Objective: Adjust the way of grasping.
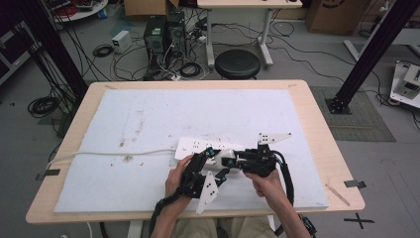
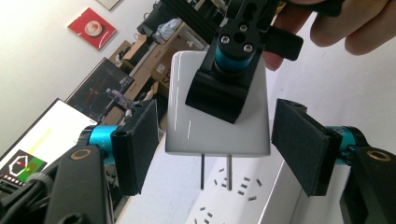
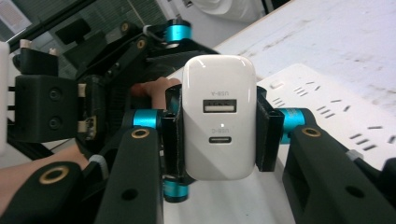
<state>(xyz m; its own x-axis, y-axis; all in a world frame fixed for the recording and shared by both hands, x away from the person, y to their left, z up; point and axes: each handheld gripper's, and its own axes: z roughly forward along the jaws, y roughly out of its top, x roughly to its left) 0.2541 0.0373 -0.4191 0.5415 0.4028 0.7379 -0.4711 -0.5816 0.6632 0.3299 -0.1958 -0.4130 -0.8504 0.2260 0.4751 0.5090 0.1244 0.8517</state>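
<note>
The right gripper (image 3: 218,135) clamps the white charger (image 3: 219,116) by its sides, prongs hanging just above the power strip (image 2: 243,196); the left gripper (image 2: 217,149), at its 9 o'clock, stands open, pads clear of the body. With only one grip left, the charger could twist and its prongs miss the slots

This is a lab or work room. At the top of the frame, computer towers (image 1: 163,32) sit on the grey floor with many tangled cables (image 1: 129,59), near a round black stool (image 1: 237,63) and cardboard boxes (image 1: 144,7).
</note>
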